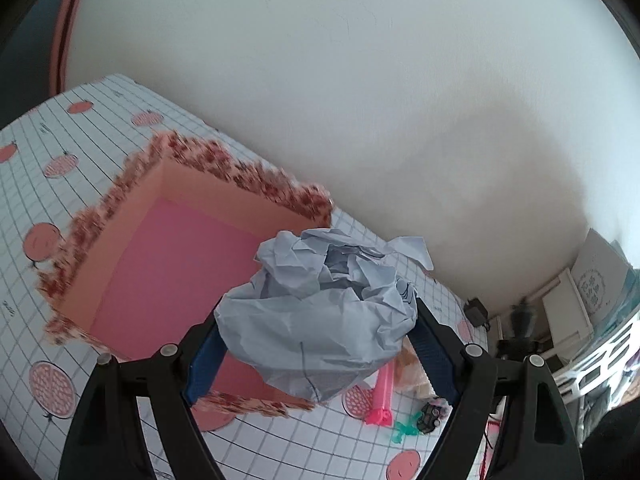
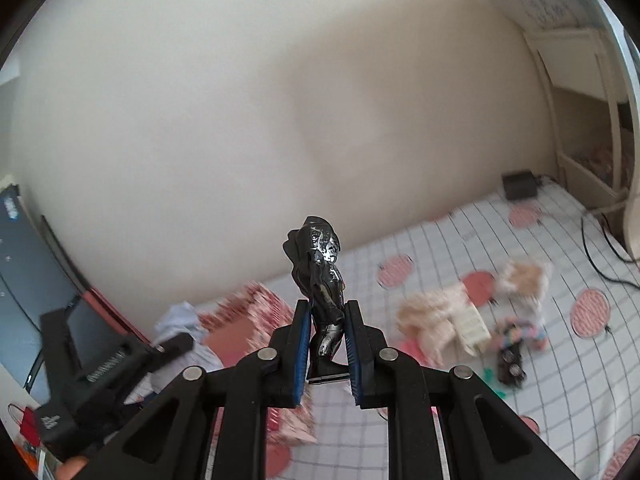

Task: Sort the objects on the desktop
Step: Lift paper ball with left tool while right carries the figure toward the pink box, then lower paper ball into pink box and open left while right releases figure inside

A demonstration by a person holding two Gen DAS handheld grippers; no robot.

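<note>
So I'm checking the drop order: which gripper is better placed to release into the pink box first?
Left. The left gripper holds the crumpled paper right at the pink box opening, while the right gripper holds the black figurine farther away.

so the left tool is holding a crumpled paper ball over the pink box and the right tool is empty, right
Not quite. The right tool is not empty: the right wrist view shows it shut on a small black figurine, held upright between its fingers. The rest holds: in the left wrist view the left tool grips the crumpled paper ball above the pink box.
</note>
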